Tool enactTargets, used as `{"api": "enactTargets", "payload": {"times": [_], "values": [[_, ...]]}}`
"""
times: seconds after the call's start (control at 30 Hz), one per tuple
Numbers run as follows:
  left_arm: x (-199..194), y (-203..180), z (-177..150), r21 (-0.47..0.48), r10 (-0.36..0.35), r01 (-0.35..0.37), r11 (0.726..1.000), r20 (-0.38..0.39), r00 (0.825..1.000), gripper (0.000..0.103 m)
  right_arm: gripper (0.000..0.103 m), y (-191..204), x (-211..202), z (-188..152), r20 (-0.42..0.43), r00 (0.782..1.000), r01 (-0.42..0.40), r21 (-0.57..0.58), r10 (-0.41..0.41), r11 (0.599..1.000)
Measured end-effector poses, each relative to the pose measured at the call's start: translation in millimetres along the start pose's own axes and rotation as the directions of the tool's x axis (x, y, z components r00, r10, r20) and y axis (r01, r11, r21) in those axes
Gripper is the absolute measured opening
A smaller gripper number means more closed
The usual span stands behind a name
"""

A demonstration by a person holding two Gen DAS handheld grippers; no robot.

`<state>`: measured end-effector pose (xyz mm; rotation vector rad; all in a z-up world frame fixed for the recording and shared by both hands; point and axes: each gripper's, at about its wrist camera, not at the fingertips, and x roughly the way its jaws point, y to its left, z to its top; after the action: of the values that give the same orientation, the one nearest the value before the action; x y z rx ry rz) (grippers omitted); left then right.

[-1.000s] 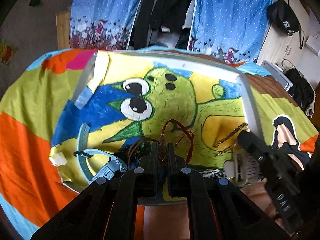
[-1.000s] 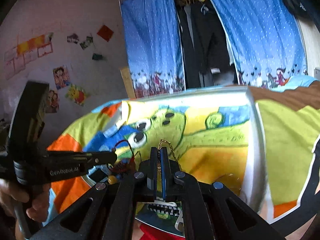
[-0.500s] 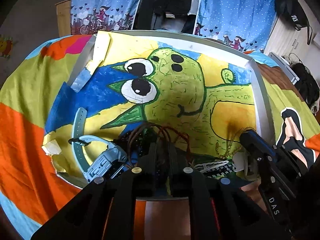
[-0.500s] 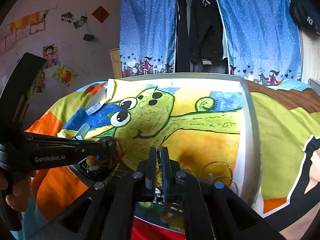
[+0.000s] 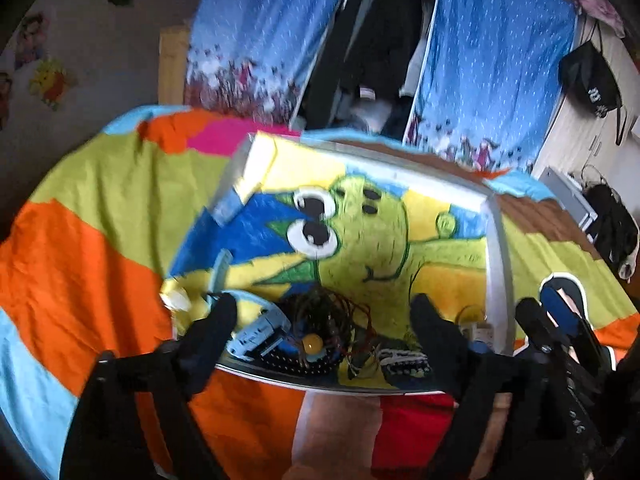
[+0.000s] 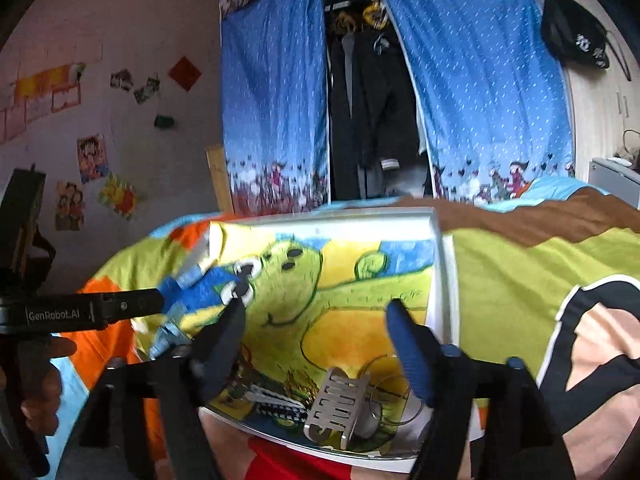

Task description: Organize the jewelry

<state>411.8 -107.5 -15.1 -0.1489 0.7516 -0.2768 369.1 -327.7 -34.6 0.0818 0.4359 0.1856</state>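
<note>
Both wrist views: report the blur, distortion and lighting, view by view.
Left wrist view: motion blur smears the curtains and the open left gripper; the jewelry pile in the tray stays readable; fisheye bends the bed's edges. Right wrist view: sharper on the far wall, blur on the tray painting and the open right gripper; the silver hair clip is in dim, flat light.

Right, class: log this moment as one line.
left gripper: open, empty | right gripper: open, empty | jewelry pile: on tray, near edge | blue watch: beside pile

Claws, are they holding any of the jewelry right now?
No. The left claw and right claw are both open and empty above the tray.
</note>
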Motion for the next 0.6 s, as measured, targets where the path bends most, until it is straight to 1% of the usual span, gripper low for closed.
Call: {"api": "enactTargets", "payload": {"times": [0.03,0.07,0.1,0.13,0.2,0.27,0.4,0.5,0.6], "values": [[-11,-1,0,0.004,0.006,-0.006,1.000,0.040,0.999,0.098,0.078,0,-7,3,0.016,1.000,-0.001,0.006,0.001,1.000],[-20,-3,0,0.006,0.013,-0.013,1.000,0.073,0.997,0.100,0.081,1,-15,7,0.032,0.999,0.003,0.011,-0.003,1.000],[-30,-4,0,0.006,0.017,-0.018,1.000,0.105,0.994,0.101,0.086,1,-23,10,0.049,0.999,0.009,0.014,-0.009,1.000],[-40,-5,-1,0.005,0.018,-0.019,1.000,0.132,0.991,0.101,0.089,2,-28,12,0.062,0.998,0.011,0.016,-0.012,1.000],[-57,-5,-3,0.005,0.017,-0.019,1.000,0.168,0.986,0.101,0.098,4,-45,17,0.106,0.994,0.013,0.024,-0.016,1.000],[-75,-6,-8,0.006,0.016,-0.018,1.000,0.199,0.980,0.101,0.103,7,-62,20,0.143,0.990,0.016,0.029,-0.020,0.999],[-111,-9,-19,0.016,0.016,-0.021,1.000,0.254,0.967,0.101,0.103,12,-104,19,0.219,0.975,0.008,0.058,-0.021,0.998],[-140,-10,-29,0.009,0.005,-0.008,1.000,0.291,0.957,0.101,0.103,21,-130,19,0.263,0.965,0.004,0.062,-0.020,0.998],[-167,-13,-38,0.010,0.010,-0.014,1.000,0.325,0.946,0.101,0.103,31,-154,18,0.293,0.956,0.000,0.070,-0.021,0.998]]}}
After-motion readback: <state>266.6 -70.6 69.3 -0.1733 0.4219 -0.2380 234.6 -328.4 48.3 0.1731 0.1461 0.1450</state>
